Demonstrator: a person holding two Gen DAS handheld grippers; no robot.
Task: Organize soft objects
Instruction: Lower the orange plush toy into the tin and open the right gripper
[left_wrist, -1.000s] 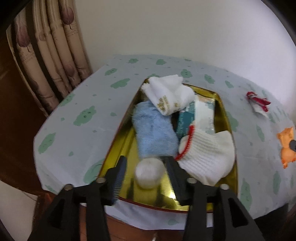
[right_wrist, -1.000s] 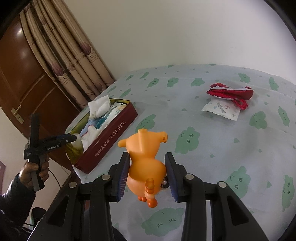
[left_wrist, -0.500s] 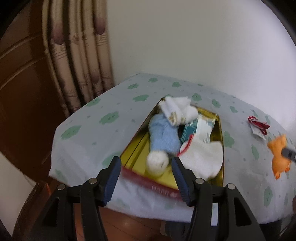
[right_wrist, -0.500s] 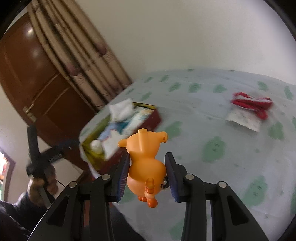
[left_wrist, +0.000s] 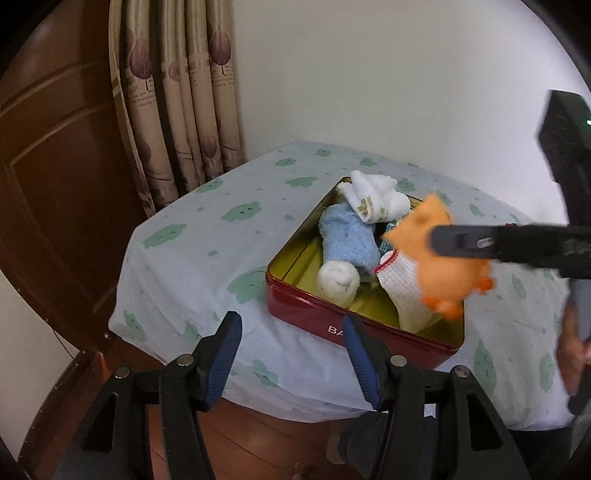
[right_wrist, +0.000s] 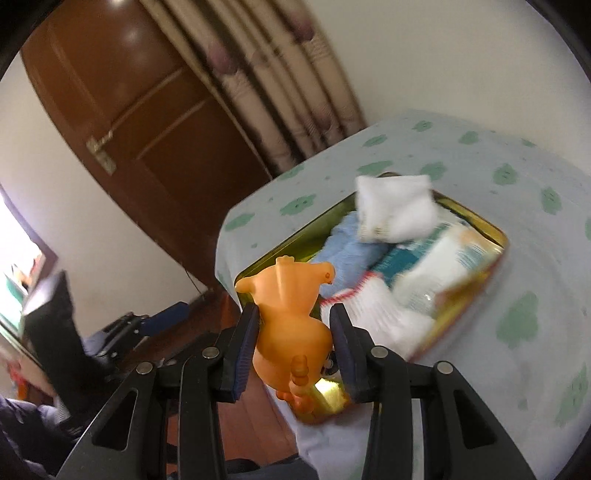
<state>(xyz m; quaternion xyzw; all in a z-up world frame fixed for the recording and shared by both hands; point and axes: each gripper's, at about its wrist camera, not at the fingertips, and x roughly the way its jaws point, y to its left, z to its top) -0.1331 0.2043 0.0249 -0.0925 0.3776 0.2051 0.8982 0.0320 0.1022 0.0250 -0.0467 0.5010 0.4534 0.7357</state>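
My right gripper (right_wrist: 295, 328) is shut on an orange soft toy animal (right_wrist: 291, 314) and holds it in the air above the near end of the red tin (left_wrist: 354, 325). The toy (left_wrist: 439, 254) and the right gripper (left_wrist: 480, 243) also show in the left wrist view, over the tin's right side. The tin (right_wrist: 476, 225) holds white socks (left_wrist: 376, 199), a blue sock (left_wrist: 347, 236), a rolled white sock (left_wrist: 338, 280), a red-trimmed white sock (right_wrist: 373, 306) and a packet (right_wrist: 436, 266). My left gripper (left_wrist: 291, 343) is open and empty, off the table's edge in front of the tin.
The tin lies near the corner of a table under a pale cloth with green clouds (left_wrist: 207, 251). A curtain (left_wrist: 177, 96) and a brown door (right_wrist: 147, 110) stand behind the table. Wooden floor (left_wrist: 258, 435) lies below.
My right gripper has carried the orange toy left across the table to above the tin. My left gripper has pulled back from the tin, leaving the rolled white sock inside.
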